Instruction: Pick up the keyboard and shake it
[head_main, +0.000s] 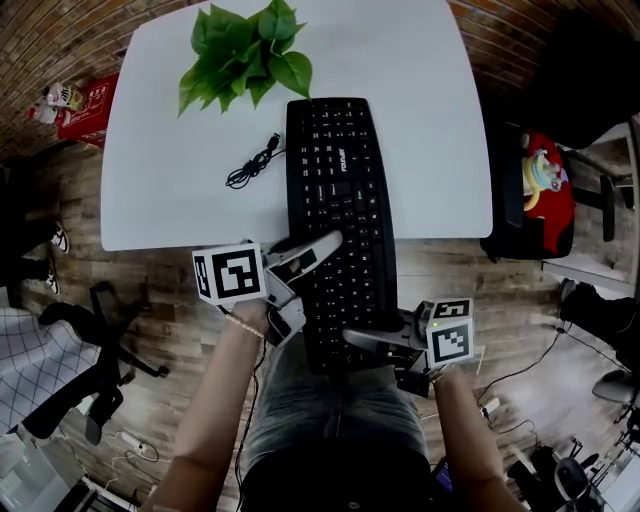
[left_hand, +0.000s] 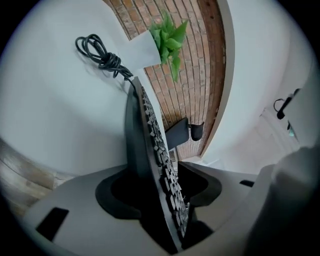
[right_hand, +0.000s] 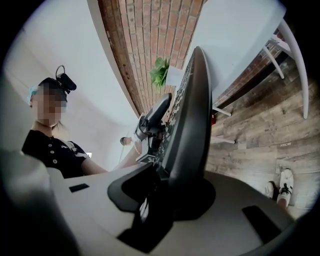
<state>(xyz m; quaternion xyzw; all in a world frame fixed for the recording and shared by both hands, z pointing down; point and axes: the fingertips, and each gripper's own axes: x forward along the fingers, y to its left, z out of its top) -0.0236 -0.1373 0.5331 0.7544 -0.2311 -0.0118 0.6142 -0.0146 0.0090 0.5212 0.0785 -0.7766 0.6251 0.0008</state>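
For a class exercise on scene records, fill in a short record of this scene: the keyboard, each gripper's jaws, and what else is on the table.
keyboard: black, far half over the table, near half past its edge
left gripper: jaws astride keyboard's left edge, gaps showing, not clamped
right gripper: jaws shut on keyboard's near right corner
also on table: plant, coiled cable

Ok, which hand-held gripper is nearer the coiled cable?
Left. The left hand-held gripper sits at the keyboard's left edge, below the cable; the right hand-held gripper at its near end, farther off.
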